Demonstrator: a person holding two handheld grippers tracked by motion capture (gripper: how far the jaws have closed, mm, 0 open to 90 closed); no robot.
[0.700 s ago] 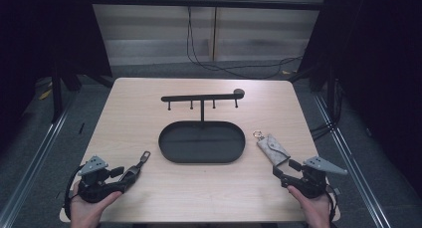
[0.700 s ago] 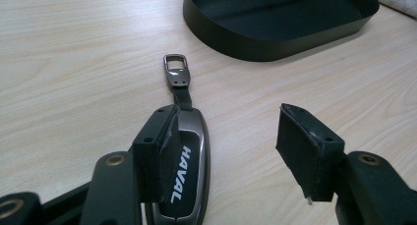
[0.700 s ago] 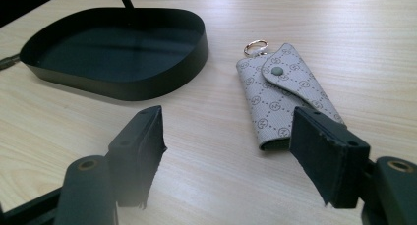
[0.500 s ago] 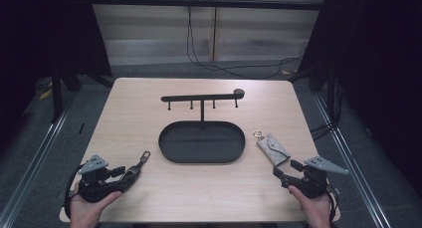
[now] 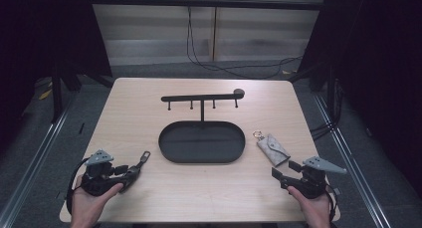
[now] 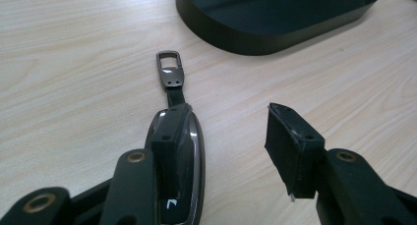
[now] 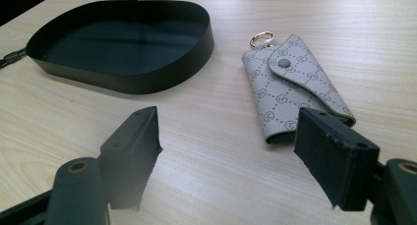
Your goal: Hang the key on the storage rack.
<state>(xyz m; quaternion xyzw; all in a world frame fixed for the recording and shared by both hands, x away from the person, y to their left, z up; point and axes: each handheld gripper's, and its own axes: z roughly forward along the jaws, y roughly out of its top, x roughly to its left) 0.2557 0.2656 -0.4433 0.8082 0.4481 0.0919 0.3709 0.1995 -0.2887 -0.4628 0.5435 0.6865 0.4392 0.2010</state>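
A black key fob with a metal strap loop lies on the wooden table at the near left. My left gripper is open over it. In the left gripper view the fob lies along the left jaw, and the right jaw stands well apart from it. A grey patterned key pouch with a small ring lies flat to the right of the black oval tray. My right gripper is open just short of the pouch, with nothing between its jaws.
Behind the tray stands a black hook rack with several pegs. The tray wall lies ahead and left of the right jaws. Bare tabletop lies between the two hands along the near edge.
My right gripper has drawn back a little toward the near edge, away from the pouch. The left gripper and the fob look unchanged.
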